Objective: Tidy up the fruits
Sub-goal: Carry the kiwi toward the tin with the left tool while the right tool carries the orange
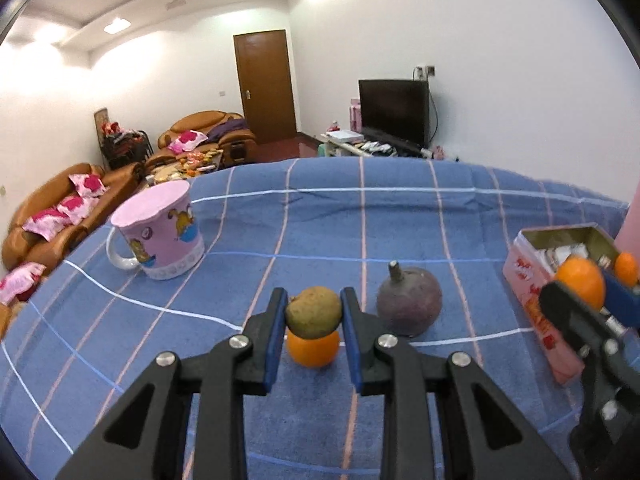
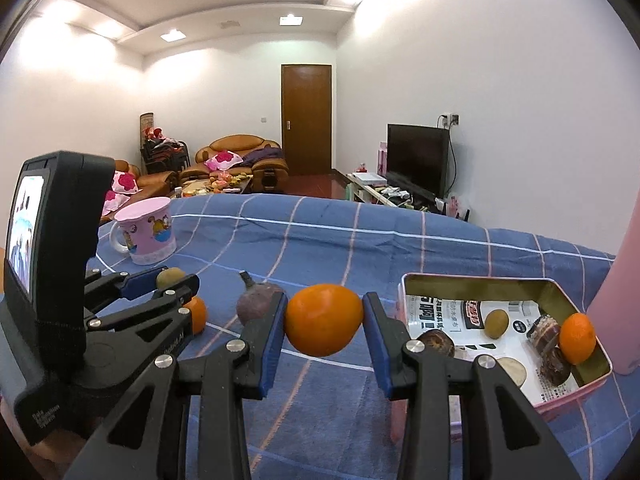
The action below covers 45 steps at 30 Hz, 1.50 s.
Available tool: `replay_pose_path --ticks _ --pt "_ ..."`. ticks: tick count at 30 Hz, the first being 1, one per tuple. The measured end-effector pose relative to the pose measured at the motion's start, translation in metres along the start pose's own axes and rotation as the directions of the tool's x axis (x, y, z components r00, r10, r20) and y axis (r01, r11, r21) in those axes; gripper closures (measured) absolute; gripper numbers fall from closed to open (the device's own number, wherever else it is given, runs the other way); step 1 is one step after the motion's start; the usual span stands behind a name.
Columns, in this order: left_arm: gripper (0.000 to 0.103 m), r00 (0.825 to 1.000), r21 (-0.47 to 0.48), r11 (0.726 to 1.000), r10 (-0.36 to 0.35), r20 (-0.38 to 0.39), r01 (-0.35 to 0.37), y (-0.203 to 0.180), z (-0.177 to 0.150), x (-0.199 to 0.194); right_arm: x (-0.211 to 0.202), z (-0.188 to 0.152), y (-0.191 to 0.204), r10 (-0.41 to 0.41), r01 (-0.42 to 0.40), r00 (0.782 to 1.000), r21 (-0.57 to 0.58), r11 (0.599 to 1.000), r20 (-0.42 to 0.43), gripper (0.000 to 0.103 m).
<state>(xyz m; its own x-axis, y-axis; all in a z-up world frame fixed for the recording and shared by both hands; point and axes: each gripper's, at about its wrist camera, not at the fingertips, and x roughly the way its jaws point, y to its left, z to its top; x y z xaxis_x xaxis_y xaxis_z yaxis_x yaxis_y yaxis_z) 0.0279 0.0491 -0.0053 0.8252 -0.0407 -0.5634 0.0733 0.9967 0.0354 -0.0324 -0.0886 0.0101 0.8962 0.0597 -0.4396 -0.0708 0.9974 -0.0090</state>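
Note:
My left gripper (image 1: 314, 314) is shut on a green-brown kiwi (image 1: 314, 312), held above a small orange (image 1: 313, 348) that lies on the blue checked cloth. A purple passion fruit (image 1: 409, 306) sits just right of it. My right gripper (image 2: 324, 320) is shut on an orange (image 2: 324, 320), held above the cloth left of the pink tin box (image 2: 600, 376). The tin holds a kiwi (image 2: 497, 323), an orange (image 2: 577, 338) and brown fruits (image 2: 437, 342). In the left wrist view the right gripper (image 1: 584, 284) shows beside the tin (image 1: 528, 280).
A pink cartoon mug (image 1: 162, 234) stands upside down at the far left of the table. A pink upright object (image 2: 628, 280) stands behind the tin at the right edge. The table's far edge (image 1: 360, 160) drops to a living room with sofas and a TV.

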Motion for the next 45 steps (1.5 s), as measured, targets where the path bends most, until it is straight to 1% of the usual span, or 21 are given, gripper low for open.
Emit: replay_pose_path --ticks 2,3,4,6,8,10,11,13,16,17,19,21,23,24,26,30,34,37,45 --pt "0.075 0.997 -0.048 0.996 -0.079 -0.009 0.079 0.003 0.0 0.004 -0.002 -0.001 0.003 0.008 -0.008 1.0 0.002 1.0 -0.005 0.063" --pt "0.075 0.987 -0.099 0.983 -0.158 -0.013 0.156 0.012 0.0 0.004 -0.003 -0.002 0.005 0.012 -0.012 1.0 0.004 1.0 -0.006 0.063" --pt "0.075 0.977 -0.131 0.969 -0.214 -0.01 0.211 0.018 -0.001 0.003 -0.005 -0.003 0.006 0.015 -0.015 1.0 0.005 1.0 -0.007 0.063" --pt "0.075 0.949 -0.189 0.931 -0.314 0.013 0.311 0.031 -0.001 -0.001 -0.007 -0.005 0.006 0.018 -0.017 1.0 0.005 1.0 -0.007 0.063" --pt "0.075 0.937 -0.207 0.915 -0.346 0.041 0.347 0.036 -0.002 -0.005 -0.01 -0.006 0.008 0.024 -0.024 1.0 0.007 1.0 -0.008 0.063" --pt "0.075 0.933 -0.207 0.91 -0.352 0.075 0.36 0.04 -0.003 -0.01 -0.012 -0.008 0.009 0.029 -0.029 1.0 0.004 1.0 -0.007 0.063" --pt "0.075 0.934 -0.204 0.911 -0.347 0.09 0.358 0.041 -0.004 -0.011 -0.014 -0.009 0.01 0.03 -0.03 1.0 0.001 1.0 -0.004 0.063" --pt "0.075 0.935 -0.197 0.914 -0.343 0.093 0.354 0.04 -0.005 -0.011 -0.016 -0.009 0.011 0.029 -0.029 1.0 -0.008 1.0 0.003 0.063" --pt "0.075 0.931 -0.193 0.911 -0.351 0.097 0.363 0.039 -0.005 -0.011 -0.017 -0.01 0.011 0.031 -0.031 1.0 -0.004 1.0 0.002 0.063" --pt "0.075 0.935 -0.19 0.916 -0.341 0.096 0.353 0.038 -0.004 -0.01 -0.017 -0.01 0.01 0.03 -0.03 1.0 -0.002 1.0 0.002 0.063" --pt "0.075 0.954 -0.161 0.941 -0.287 0.089 0.298 0.032 -0.005 -0.011 -0.016 -0.009 0.009 0.027 -0.027 1.0 0.001 1.0 -0.002 0.063" --pt "0.075 0.965 -0.134 0.958 -0.239 0.103 0.252 0.031 -0.005 -0.014 -0.015 -0.009 0.007 0.028 -0.028 1.0 0.009 1.0 -0.005 0.063" --pt "0.075 0.975 -0.12 0.971 -0.192 0.115 0.206 0.028 -0.007 -0.016 -0.015 -0.008 0.007 0.022 -0.022 1.0 0.01 1.0 0.003 0.063" --pt "0.075 0.981 -0.107 0.98 -0.157 0.113 0.169 0.024 -0.008 -0.016 -0.015 -0.008 0.007 0.02 -0.02 1.0 0.007 1.0 0.007 0.063" --pt "0.075 0.986 -0.074 0.987 -0.137 0.093 0.144 0.015 -0.009 -0.013 -0.015 -0.008 0.008 0.022 -0.022 1.0 -0.001 1.0 0.006 0.063" --pt "0.074 0.989 -0.041 0.994 -0.094 0.118 0.1 0.008 -0.01 -0.02 -0.016 -0.008 0.011 0.02 -0.02 1.0 -0.021 1.0 0.007 0.062" --pt "0.074 0.99 -0.04 0.997 -0.068 0.12 0.073 0.003 -0.012 -0.022 -0.018 -0.01 0.009 0.014 -0.014 1.0 -0.025 1.0 0.005 0.062" --pt "0.074 0.992 -0.044 0.996 -0.067 0.108 0.072 0.0 -0.012 -0.024 -0.022 -0.011 0.004 0.002 -0.002 1.0 -0.022 1.0 0.005 0.062" --pt "0.074 0.991 -0.014 0.998 -0.053 0.119 0.055 -0.022 -0.015 -0.033 -0.028 -0.013 -0.012 -0.028 0.028 1.0 -0.008 1.0 0.008 0.062"
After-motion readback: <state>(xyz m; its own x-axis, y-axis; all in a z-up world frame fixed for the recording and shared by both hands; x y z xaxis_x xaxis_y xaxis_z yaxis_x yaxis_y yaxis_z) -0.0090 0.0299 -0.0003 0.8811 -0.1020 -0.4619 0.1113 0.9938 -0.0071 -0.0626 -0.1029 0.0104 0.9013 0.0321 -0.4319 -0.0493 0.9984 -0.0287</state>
